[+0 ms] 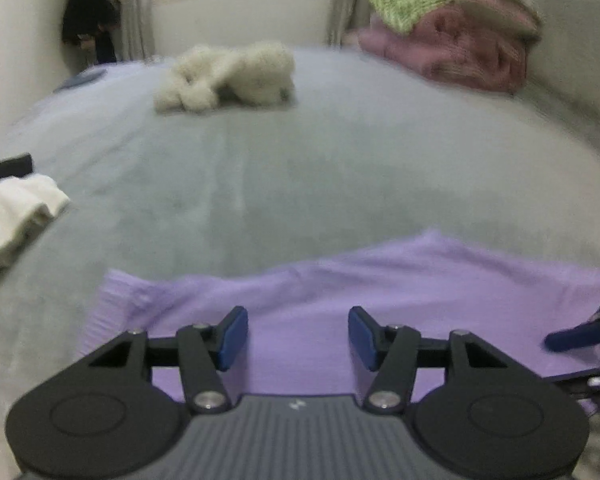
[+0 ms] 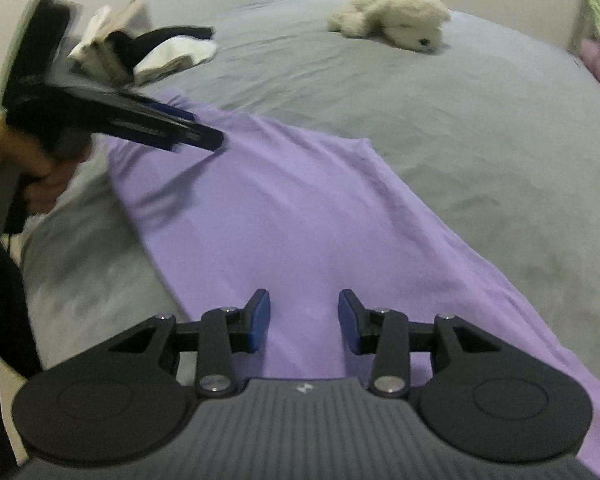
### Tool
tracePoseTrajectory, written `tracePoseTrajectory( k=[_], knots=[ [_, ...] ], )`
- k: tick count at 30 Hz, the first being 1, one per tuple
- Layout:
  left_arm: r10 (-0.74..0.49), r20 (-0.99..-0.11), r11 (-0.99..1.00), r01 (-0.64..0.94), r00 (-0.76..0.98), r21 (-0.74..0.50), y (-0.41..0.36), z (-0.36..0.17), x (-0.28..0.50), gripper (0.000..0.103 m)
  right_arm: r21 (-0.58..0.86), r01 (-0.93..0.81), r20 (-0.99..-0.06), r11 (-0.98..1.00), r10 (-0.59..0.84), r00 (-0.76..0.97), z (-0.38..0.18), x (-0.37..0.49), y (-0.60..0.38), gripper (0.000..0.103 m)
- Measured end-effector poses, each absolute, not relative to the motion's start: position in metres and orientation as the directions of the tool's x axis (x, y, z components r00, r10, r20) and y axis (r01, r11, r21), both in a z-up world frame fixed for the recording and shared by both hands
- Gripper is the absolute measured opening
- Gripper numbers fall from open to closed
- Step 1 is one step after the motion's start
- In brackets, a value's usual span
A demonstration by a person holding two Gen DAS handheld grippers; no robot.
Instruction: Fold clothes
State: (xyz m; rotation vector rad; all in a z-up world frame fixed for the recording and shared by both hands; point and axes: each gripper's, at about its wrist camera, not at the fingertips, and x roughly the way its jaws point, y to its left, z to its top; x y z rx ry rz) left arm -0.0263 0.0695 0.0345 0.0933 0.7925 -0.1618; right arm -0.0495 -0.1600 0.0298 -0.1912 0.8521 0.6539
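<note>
A lilac garment (image 1: 340,292) lies spread flat on the grey bed (image 1: 260,168); it also shows in the right wrist view (image 2: 284,216) as a long strip. My left gripper (image 1: 298,334) is open and empty, hovering just above the garment's near part. My right gripper (image 2: 304,320) is open and empty above the garment's near end. The left gripper also shows in the right wrist view (image 2: 188,132), held in a hand over the garment's far left corner. A blue finger of the right gripper (image 1: 576,338) shows at the right edge of the left wrist view.
A white plush toy (image 1: 228,76) lies far on the bed. Folded white cloth (image 1: 16,212) and a dark item (image 2: 168,38) sit at the left. A pink and green pile of blankets (image 1: 456,24) lies at the far right. A window and curtains stand behind.
</note>
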Motion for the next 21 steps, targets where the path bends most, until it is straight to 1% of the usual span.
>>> tracePoseTrajectory(
  k=[4, 6, 10, 13, 14, 17, 21],
  knots=[
    [-0.072, -0.716, 0.985, 0.161, 0.695, 0.057, 0.06, 0.038, -0.02, 0.057, 0.081, -0.662, -0.756, 0.745, 0.479, 0.446, 0.035, -0.06, -0.173, 0.042],
    [-0.081, -0.699, 0.985, 0.163, 0.71, 0.052, 0.054, 0.044, -0.02, 0.057, 0.073, -0.669, -0.751, 0.74, 0.483, 0.451, 0.039, -0.06, -0.182, 0.042],
    [-0.151, -0.688, 0.976, 0.218, 0.71, 0.011, 0.033, 0.051, -0.015, 0.057, 0.095, -0.58, -0.711, 0.809, 0.463, 0.53, 0.052, -0.033, -0.206, 0.042],
    [-0.183, -0.693, 0.963, 0.271, 0.698, 0.019, 0.009, 0.049, -0.009, 0.057, 0.139, -0.493, -0.697, 0.859, 0.439, 0.568, 0.059, -0.005, -0.225, 0.042],
    [-0.187, -0.695, 0.959, 0.284, 0.694, 0.025, 0.002, 0.048, -0.006, 0.057, 0.143, -0.48, -0.699, 0.865, 0.431, 0.57, 0.058, 0.003, -0.228, 0.042],
    [-0.199, -0.703, 0.952, 0.305, 0.683, 0.027, -0.012, 0.043, 0.001, 0.057, 0.091, -0.454, -0.714, 0.886, 0.376, 0.59, 0.046, 0.016, -0.228, 0.042],
    [-0.249, -0.706, 0.944, 0.33, 0.663, -0.023, -0.015, 0.038, 0.008, 0.057, 0.103, -0.459, -0.721, 0.882, 0.384, 0.577, 0.035, 0.022, -0.239, 0.042]
  ],
)
